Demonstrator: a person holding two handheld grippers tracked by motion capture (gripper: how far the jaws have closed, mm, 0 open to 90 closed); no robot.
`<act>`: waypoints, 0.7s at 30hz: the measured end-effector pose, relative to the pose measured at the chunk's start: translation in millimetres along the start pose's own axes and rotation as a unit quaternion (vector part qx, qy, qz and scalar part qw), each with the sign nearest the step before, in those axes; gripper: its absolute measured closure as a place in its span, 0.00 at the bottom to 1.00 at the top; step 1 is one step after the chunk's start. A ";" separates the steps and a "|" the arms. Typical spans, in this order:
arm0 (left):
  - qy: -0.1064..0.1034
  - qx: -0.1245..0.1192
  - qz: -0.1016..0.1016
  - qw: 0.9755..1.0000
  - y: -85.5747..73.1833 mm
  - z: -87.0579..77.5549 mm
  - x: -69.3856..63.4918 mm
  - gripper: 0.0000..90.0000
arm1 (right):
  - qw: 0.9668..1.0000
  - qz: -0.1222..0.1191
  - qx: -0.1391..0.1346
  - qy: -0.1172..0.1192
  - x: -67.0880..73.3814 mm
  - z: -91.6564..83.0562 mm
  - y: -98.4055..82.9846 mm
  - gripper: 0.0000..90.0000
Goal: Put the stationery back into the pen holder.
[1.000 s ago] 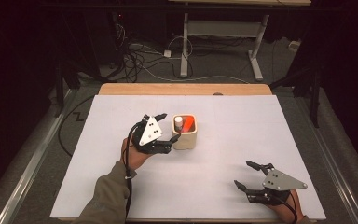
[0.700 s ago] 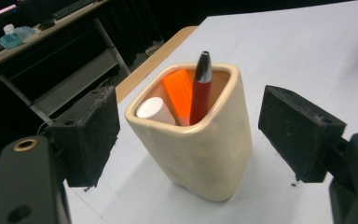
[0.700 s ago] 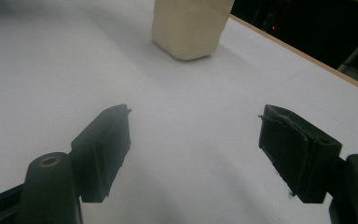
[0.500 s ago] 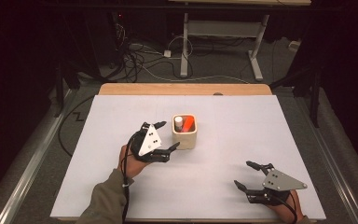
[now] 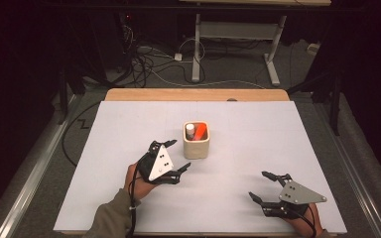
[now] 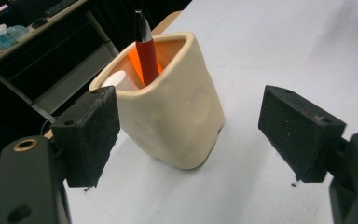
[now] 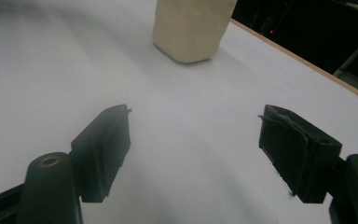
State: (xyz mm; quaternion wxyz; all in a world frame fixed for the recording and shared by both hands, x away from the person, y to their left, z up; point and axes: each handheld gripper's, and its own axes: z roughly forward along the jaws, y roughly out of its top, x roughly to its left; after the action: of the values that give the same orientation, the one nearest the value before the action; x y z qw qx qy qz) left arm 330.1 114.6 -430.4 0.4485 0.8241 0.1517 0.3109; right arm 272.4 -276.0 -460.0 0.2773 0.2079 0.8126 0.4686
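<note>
With jaws apart, left tongs (image 5: 174,155) face cup (image 5: 196,147).

The white surface (image 5: 238,208) lies bare on nearly all sides, so there is open room to pass left, right and along the near edge. The one obstacle is the cream ceramic holder (image 5: 196,144), standing upright near the middle. A red pen (image 6: 145,51) rises above its rim, and a white cap (image 6: 119,80) sits inside beside it, so the way in from above is partly taken. The left hand-held gripper (image 5: 170,157) sits just beside the holder, jaws spread wide, with a clear gap to it. The right hand-held gripper (image 5: 267,187), jaws also wide, is well apart, with bare surface between it and the holder.
</note>
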 end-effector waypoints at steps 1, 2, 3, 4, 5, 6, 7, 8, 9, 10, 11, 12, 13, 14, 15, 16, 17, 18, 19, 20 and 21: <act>0.001 -0.001 0.000 1.000 -0.9 -0.5 -0.9 0.22 | 1.000 0.000 0.000 0.000 0.0 0.0 0.0 0.28; 0.002 -0.001 -0.001 1.000 -1.7 -1.3 -1.6 0.22 | 1.000 0.000 0.001 0.000 0.0 0.0 -0.1 0.28; 0.004 -0.002 -0.001 1.000 -2.6 -2.1 -2.7 0.22 | 1.000 -0.001 0.001 0.001 0.1 0.1 -0.1 0.28; 0.006 -0.003 -0.001 1.000 -3.6 -2.9 -3.8 0.22 | 1.000 0.000 0.001 0.001 0.2 0.0 0.0 0.28; 0.005 -0.002 0.000 1.000 -4.6 -3.7 -4.7 0.22 | 1.000 0.000 0.000 0.001 0.2 -0.1 0.0 0.28; 0.004 -0.002 -0.001 1.000 -5.6 -4.4 -5.7 0.22 | 1.000 0.000 0.000 0.001 0.2 -0.2 0.1 0.28; 0.003 0.000 0.001 1.000 -6.5 -5.2 -6.6 0.22 | 1.000 0.000 0.000 0.000 0.1 -0.2 0.1 0.28; 0.004 0.002 0.003 1.000 -7.4 -6.0 -7.9 0.22 | 1.000 0.000 -0.001 0.000 0.1 -0.2 0.0 0.28; 0.004 0.002 0.003 1.000 -8.1 -7.0 -8.9 0.22 | 1.000 0.000 0.000 0.000 0.1 -0.3 0.0 0.28; 0.003 0.001 0.002 1.000 -8.7 -8.2 -9.6 0.22 | 1.000 -0.001 -0.001 0.000 0.2 -0.3 0.1 0.28; 0.004 0.001 0.003 1.000 -9.1 -9.3 -10.3 0.22 | 1.000 -0.002 -0.001 0.000 0.0 -0.4 0.2 0.28; 0.005 0.000 0.003 1.000 -9.5 -10.5 -10.9 0.22 | 1.000 -0.002 -0.002 0.001 0.1 -0.4 0.3 0.28; 0.005 -0.001 0.003 1.000 -9.9 -11.9 -11.4 0.22 | 1.000 -0.002 -0.001 0.001 0.3 -0.5 0.4 0.28; 0.007 -0.002 0.003 1.000 -10.4 -13.0 -12.2 0.22 | 1.000 -0.002 -0.001 0.001 0.4 -0.3 0.4 0.28; 0.008 -0.002 0.004 1.000 -10.9 -14.1 -12.8 0.22 | 1.000 -0.001 -0.001 0.000 0.4 -0.3 0.4 0.28; 0.007 -0.002 0.004 1.000 -11.6 -15.5 -13.2 0.22 | 1.000 -0.001 0.000 0.001 0.4 -0.4 0.5 0.28; 0.007 -0.002 0.003 1.000 -12.5 -16.8 -13.7 0.22 | 1.000 -0.002 -0.001 0.000 0.4 -0.5 0.5 0.28; 0.010 -0.001 0.004 1.000 -13.4 -18.1 -14.3 0.22 | 1.000 -0.003 -0.001 0.000 0.4 -0.6 0.5 0.28; 0.010 -0.001 0.003 1.000 -14.3 -19.6 -14.5 0.22 | 1.000 -0.002 -0.001 -0.001 0.4 -0.6 0.5 0.28; 0.010 -0.001 0.001 1.000 -15.3 -21.0 -15.0 0.22 | 1.000 -0.002 -0.001 -0.001 0.2 -0.7 0.4 0.28; 0.012 -0.001 0.002 1.000 -16.3 -22.4 -15.6 0.22 | 1.000 -0.002 -0.001 -0.001 0.1 -0.8 0.4 0.28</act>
State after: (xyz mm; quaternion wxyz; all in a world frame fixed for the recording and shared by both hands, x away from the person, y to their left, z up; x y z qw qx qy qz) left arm 304.2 129.8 -440.8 0.4465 0.8202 0.1551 0.3222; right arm 271.9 -276.3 -459.4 0.2794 0.2065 0.8121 0.4689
